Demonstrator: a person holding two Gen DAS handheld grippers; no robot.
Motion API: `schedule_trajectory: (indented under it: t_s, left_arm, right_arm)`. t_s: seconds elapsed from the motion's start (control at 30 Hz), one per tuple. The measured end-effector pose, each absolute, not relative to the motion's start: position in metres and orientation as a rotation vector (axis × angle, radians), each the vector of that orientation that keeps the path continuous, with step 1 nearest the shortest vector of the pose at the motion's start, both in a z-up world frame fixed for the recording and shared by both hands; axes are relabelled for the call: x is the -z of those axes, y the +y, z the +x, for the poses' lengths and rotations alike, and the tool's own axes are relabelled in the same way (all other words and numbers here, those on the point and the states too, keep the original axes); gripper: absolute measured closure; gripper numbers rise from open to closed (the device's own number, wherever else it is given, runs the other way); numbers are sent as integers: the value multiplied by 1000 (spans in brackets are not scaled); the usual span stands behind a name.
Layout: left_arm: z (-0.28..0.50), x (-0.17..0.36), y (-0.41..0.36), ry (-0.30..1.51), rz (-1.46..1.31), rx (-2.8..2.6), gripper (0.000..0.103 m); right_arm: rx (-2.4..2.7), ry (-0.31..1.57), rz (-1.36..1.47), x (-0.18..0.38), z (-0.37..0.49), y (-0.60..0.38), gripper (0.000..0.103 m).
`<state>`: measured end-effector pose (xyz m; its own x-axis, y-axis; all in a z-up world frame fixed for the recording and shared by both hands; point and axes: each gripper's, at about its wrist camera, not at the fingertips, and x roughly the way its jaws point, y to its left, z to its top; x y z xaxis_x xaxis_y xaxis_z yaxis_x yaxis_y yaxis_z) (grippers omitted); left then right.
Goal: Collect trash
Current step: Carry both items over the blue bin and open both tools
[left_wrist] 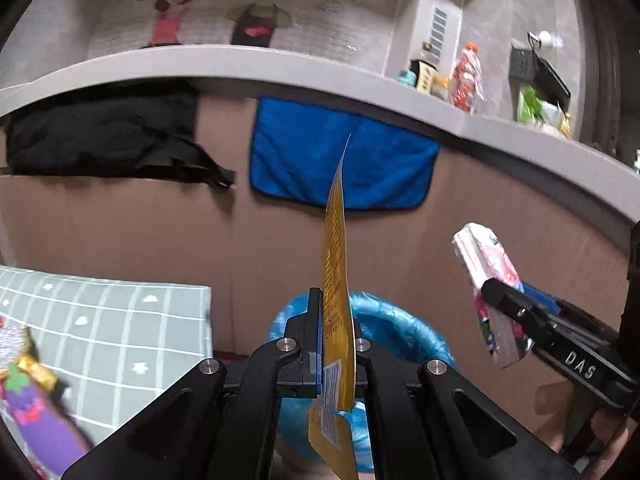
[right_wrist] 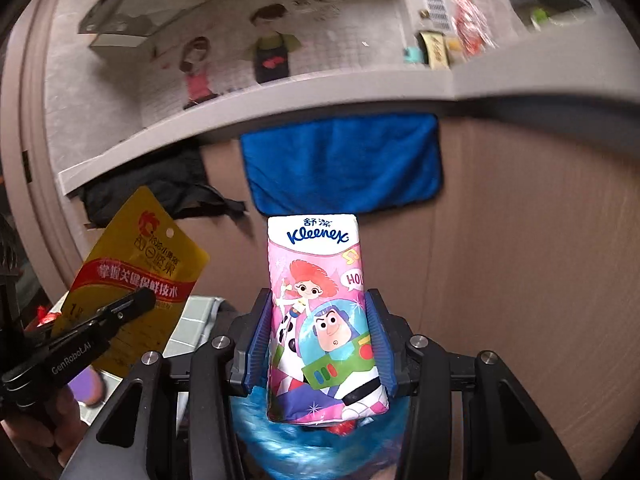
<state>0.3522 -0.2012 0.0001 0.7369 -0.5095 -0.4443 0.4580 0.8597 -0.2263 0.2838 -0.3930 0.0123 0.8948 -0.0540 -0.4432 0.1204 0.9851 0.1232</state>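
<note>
My left gripper [left_wrist: 338, 308] is shut on a flat yellow snack packet [left_wrist: 336, 248], which stands edge-on and upright between the pads. In the right wrist view the same packet [right_wrist: 140, 248] shows its printed face at the left, with the left gripper [right_wrist: 136, 300] clamped across it. My right gripper [right_wrist: 320, 304] is shut on a pink and white Kleenex tissue pack [right_wrist: 320, 264], held upright. That tissue pack [left_wrist: 486, 256] also appears at the right of the left wrist view, in the right gripper [left_wrist: 500, 300]. A bin with a blue liner [left_wrist: 400, 328] sits just below both grippers, its blue liner [right_wrist: 280, 448] under the tissue pack.
A brown panel wall stands behind the bin, with a blue cloth [left_wrist: 344, 160] and a black bag [left_wrist: 100, 132] hanging from a grey ledge [left_wrist: 280, 64]. A red-orange bottle [left_wrist: 466, 76] and small items stand on the ledge. A grey-green checked surface [left_wrist: 120, 320] with a purple wrapper [left_wrist: 32, 420] lies at the left.
</note>
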Motion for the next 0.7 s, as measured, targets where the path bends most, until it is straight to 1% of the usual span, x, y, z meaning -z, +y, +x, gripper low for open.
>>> schedule_trajectory:
  t_s: [0.13,0.33,0.7]
  left_arm:
    - [366,18,-222,564,-93,552,103]
    - [383,40,-230,629,-100,556,103]
    - [405,68,-249,723,-115,584,103]
  right_arm:
    - [105,496,169,9,292,-405,60]
    - [109,549,203,36,309,-417,60]
    - [119,603,234,60,335,-428,60]
